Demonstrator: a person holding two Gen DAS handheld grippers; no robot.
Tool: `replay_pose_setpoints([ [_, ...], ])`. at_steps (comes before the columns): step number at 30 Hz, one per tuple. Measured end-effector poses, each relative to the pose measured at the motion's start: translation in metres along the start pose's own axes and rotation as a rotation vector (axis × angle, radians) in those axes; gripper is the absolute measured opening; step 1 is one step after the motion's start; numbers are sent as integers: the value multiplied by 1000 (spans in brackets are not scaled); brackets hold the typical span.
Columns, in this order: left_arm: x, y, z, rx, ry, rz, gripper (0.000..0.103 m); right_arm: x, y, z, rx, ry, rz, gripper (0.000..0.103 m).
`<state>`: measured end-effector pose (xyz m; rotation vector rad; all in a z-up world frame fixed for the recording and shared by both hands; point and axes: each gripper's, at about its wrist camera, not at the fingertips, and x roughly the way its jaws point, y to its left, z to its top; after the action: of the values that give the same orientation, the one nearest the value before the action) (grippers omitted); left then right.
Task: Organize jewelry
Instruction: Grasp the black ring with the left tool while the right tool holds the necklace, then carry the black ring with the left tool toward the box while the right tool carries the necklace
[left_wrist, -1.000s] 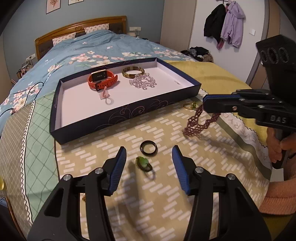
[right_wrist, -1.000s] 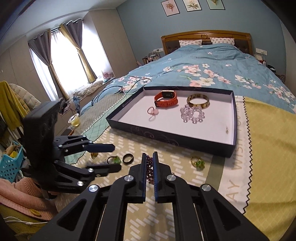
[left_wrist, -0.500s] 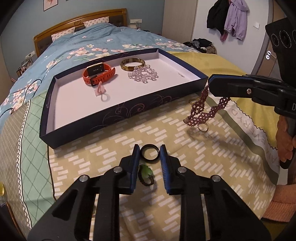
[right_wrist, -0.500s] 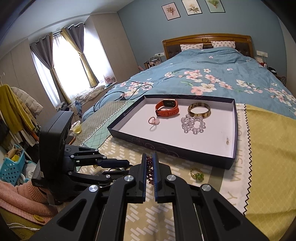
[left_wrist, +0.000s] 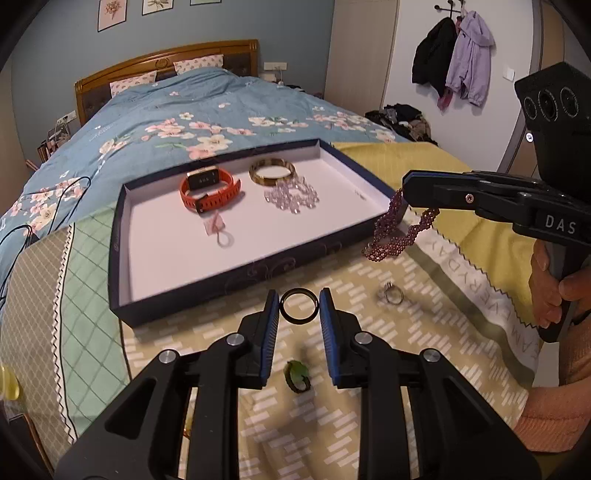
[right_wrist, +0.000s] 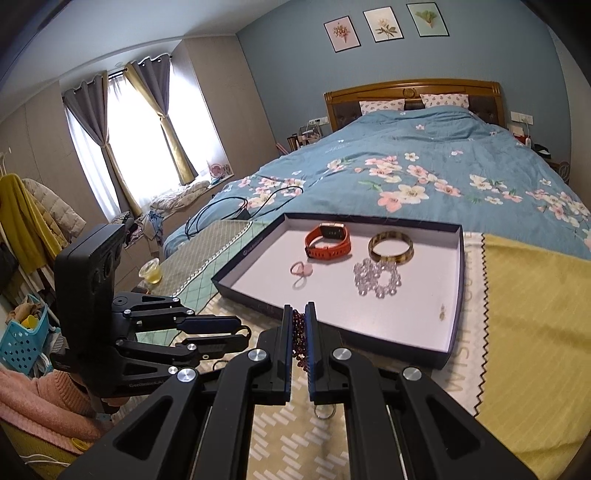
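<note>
My left gripper is shut on a black ring and holds it above the bedspread, in front of the dark blue tray. A green-stone ring lies below it on the cloth. My right gripper is shut on a dark red beaded bracelet, which hangs beside the tray's near right corner; the bracelet also shows between the pads. The tray holds an orange watch, a tortoiseshell bangle, a clear bead bracelet and a pink ring.
A silver ring lies on the patterned cloth right of my left gripper. A small speck of jewelry sits in the tray's right part. A cable lies on the blue floral duvet behind the tray.
My left gripper moved forward past the green-stone ring, closed on the black ring and lifted it. My right gripper rose with the red bracelet toward the tray's corner.
</note>
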<state>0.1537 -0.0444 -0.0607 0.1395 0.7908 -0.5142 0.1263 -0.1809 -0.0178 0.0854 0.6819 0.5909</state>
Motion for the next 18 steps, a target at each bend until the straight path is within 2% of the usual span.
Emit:
replay_pose_setpoints([
  [18,-5,20,29,-36,-52,28,23,5,-11,28,-5,-37,6,5],
])
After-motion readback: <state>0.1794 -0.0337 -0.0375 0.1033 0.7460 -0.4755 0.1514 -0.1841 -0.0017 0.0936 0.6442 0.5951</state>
